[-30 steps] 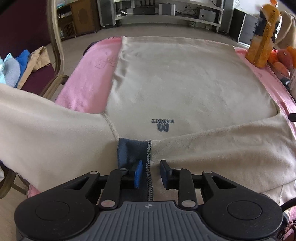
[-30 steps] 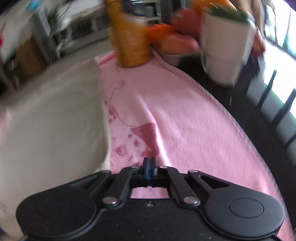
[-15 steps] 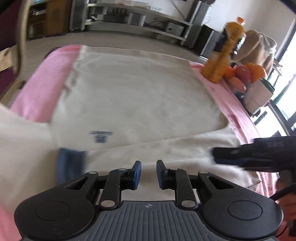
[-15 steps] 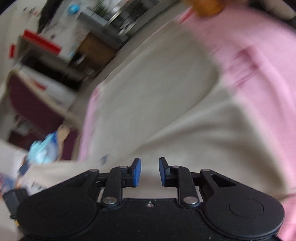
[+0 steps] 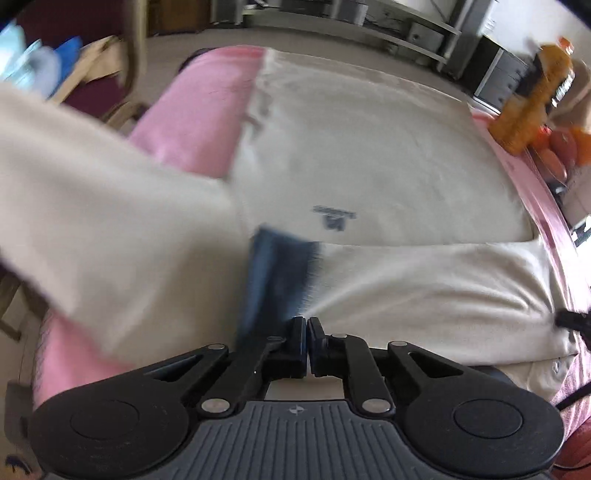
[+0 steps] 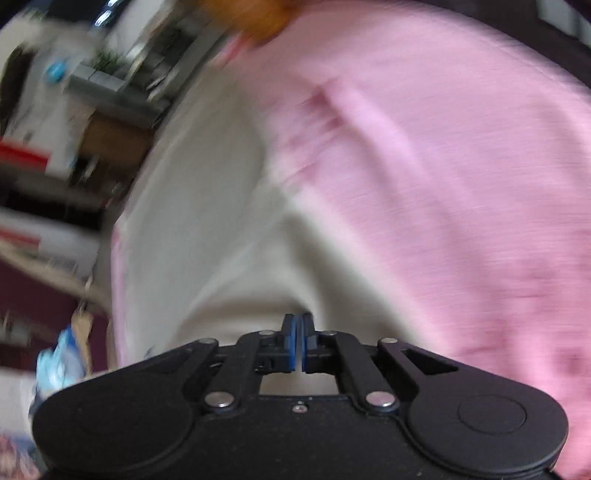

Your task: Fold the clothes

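Observation:
A beige sweatshirt (image 5: pixel 362 155) lies flat on a pink blanket (image 5: pixel 192 107), with a dark blue collar (image 5: pixel 277 273) and a small printed logo (image 5: pixel 334 218) near me. My left gripper (image 5: pixel 306 328) is shut at the near edge of the collar and seems to pinch the cloth there. One sleeve (image 5: pixel 92 192) stretches off to the left. In the right wrist view my right gripper (image 6: pixel 298 332) is shut on the beige sweatshirt (image 6: pixel 207 221) at its near right edge. Both views are blurred.
An orange drink bottle (image 5: pixel 535 96) and fruit (image 5: pixel 561 147) stand at the blanket's far right. A wooden chair (image 5: pixel 125 74) with clothes on it (image 5: pixel 40 70) is at the left. Shelves (image 5: pixel 388 18) line the far wall.
Both grippers were open half a second ago and are now shut on the sweatshirt. The left gripper has swung back to the collar. The right gripper has moved onto the garment's right edge.

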Demonstrator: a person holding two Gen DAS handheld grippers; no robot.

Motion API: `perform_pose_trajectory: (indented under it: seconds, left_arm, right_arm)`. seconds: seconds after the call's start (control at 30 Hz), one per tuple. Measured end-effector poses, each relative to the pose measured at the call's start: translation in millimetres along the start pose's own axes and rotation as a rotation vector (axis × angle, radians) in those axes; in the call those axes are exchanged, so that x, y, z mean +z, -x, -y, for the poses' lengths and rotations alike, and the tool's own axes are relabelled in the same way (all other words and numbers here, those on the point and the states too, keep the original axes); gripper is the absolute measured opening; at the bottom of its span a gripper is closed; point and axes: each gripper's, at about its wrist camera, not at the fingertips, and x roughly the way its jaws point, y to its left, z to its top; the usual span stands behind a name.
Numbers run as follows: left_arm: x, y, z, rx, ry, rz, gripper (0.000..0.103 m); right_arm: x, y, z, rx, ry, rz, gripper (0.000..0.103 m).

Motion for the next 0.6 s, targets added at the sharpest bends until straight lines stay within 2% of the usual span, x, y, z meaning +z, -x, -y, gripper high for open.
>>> perform_pose_trajectory:
  seconds: [0.07,0.1,0.13,0.2,0.23,0.33,0.43,0.53,0.6]
  left_arm:
    - [-5,9,-5,0.060,0.004,0.021,0.013]
    - [-8,13,-8,0.089,0.006,0.031,0.013]
    - [-10,18,-6,0.092,0.000,0.045,0.011]
    - [-13,26,-3,0.097,-0.011,0.073,0.012]
    - [-15,31,-2,0.100,-0.017,0.088,0.013]
    - [-20,39,12,0.014,-0.057,0.124,0.016]
    - [-22,34,31,-0.035,-0.109,0.134,0.017]
    - [-22,15,41,-0.025,-0.151,0.100,0.018]
    - [-23,-3,43,0.028,-0.171,0.049,0.018]
  right_arm:
    - [4,15,18,-0.054,-0.045,0.051,0.001]
    - [6,23,26,-0.082,-0.068,0.076,0.013]
    - [7,31,35,-0.109,-0.091,0.101,0.019]
    - [2,46,38,-0.118,-0.066,0.156,0.019]
    - [-3,51,35,-0.076,-0.043,0.164,0.019]
    - [-18,49,18,0.064,0.037,0.127,0.019]
    - [-27,30,-4,0.168,0.087,0.041,0.019]
    - [-27,9,-14,0.214,0.086,-0.050,0.019]
    - [-26,0,-9,0.185,0.054,-0.087,0.019]
